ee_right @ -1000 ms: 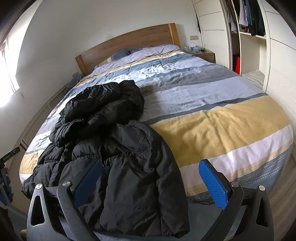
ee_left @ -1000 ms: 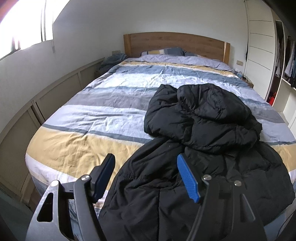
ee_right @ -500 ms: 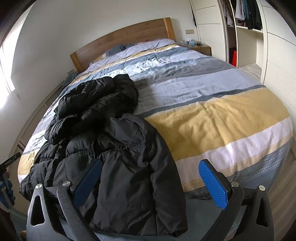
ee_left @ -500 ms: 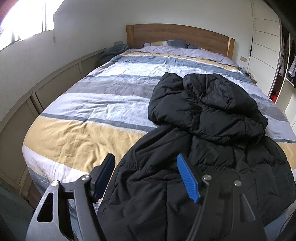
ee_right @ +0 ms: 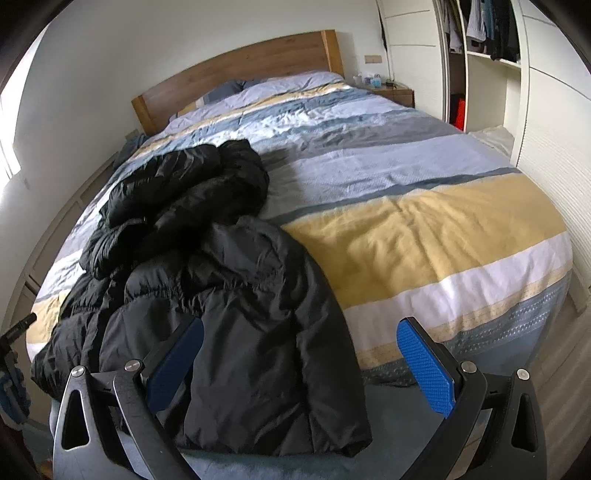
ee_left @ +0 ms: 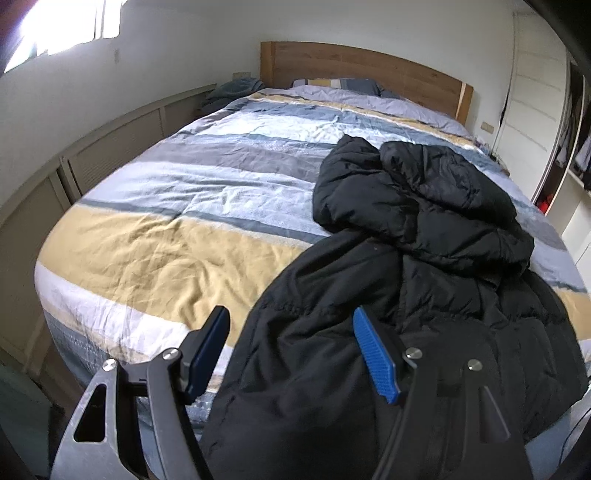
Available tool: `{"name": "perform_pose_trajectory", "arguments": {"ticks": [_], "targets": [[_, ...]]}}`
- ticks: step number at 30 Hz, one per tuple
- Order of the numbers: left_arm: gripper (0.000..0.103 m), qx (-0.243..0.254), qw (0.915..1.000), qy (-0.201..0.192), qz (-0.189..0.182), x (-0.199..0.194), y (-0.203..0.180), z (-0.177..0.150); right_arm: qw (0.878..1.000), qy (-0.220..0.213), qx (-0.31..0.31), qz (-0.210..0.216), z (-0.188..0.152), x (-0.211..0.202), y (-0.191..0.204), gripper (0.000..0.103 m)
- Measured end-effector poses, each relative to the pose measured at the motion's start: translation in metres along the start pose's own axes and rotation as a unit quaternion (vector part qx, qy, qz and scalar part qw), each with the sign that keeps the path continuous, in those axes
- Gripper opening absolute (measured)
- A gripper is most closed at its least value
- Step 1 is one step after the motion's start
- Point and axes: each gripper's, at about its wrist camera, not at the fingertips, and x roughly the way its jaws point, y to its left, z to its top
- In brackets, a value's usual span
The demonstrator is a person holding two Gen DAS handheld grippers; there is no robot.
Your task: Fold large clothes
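We hold our left gripper [ee_left: 291, 350] and right gripper [ee_right: 299, 363] with jaws spread wide, gripping nothing; the black puffer jacket [ee_right: 221, 280] lies crumpled on the striped bed [ee_right: 424, 229], its hem hanging over the foot edge

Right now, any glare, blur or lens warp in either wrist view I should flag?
Left wrist view: window blown out white at top left, black jacket loses fold detail, fisheye bows the wall panels. Right wrist view: even light, no glare on the bed, wardrobe edges curve, dark vignette in the corners.
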Motion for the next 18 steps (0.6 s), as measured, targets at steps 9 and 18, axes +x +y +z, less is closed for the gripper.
{"name": "perform_pose_trajectory", "arguments": {"ticks": [9, 18], "targets": [[0.068, -0.066, 0.9938, 0.038, -0.081, 0.012, 0.064, -0.026, 1.0, 0.012, 0.001, 0.009, 0.002, 0.008, 0.0, 0.103], [0.068, -0.089, 0.9794, 0.093, -0.156, 0.042, 0.072, -0.047, 0.999, 0.035, 0.003, 0.029, -0.004, 0.025, -0.003, 0.103]]}}
